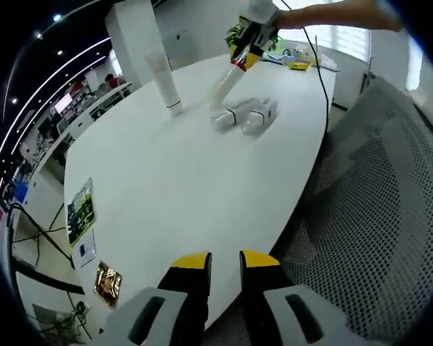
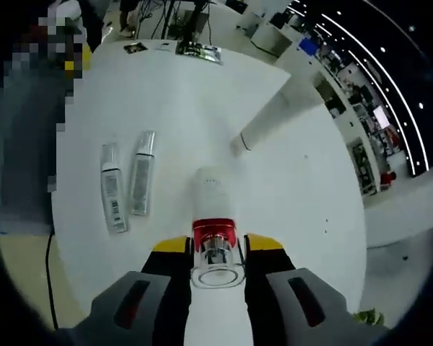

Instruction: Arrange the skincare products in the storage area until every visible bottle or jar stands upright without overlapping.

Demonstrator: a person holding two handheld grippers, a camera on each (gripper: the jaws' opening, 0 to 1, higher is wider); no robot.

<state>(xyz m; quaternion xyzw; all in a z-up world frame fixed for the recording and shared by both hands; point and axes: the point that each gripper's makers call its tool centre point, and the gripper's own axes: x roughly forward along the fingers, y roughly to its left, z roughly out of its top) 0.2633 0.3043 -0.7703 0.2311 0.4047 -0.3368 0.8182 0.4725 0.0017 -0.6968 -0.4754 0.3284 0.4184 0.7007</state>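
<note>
**Over the white table: one tube in the jaws, one standing, two lying flat**

Between the right gripper (image 2: 216,249) jaws, clamped: a white tube with a red collar and clear cap (image 2: 215,234), cap end nearest the camera, body pointing out over the white table (image 2: 289,187). From the left gripper view, same right gripper (image 1: 247,52) seen at the far side, reaching in under a person's bare arm (image 1: 332,14), held tube (image 1: 227,83) slanting down toward the tabletop.

Near the table edge, left gripper (image 1: 225,261): yellow-tipped jaws slightly parted, holding nothing.

Further out, two small silver-and-white bottles (image 2: 126,180) lying flat, side by side, parallel and just beside each other; in the left gripper view (image 1: 247,115) just beyond the held tube's lower end. Beyond those, a tall white tube (image 2: 270,115) standing on its cap, apart from the others; same tube (image 1: 164,81) upright in the left gripper view.

At the near-left table edge, a green-and-yellow sticker (image 1: 80,210). To the right, a grey mesh chair (image 1: 375,216).
</note>
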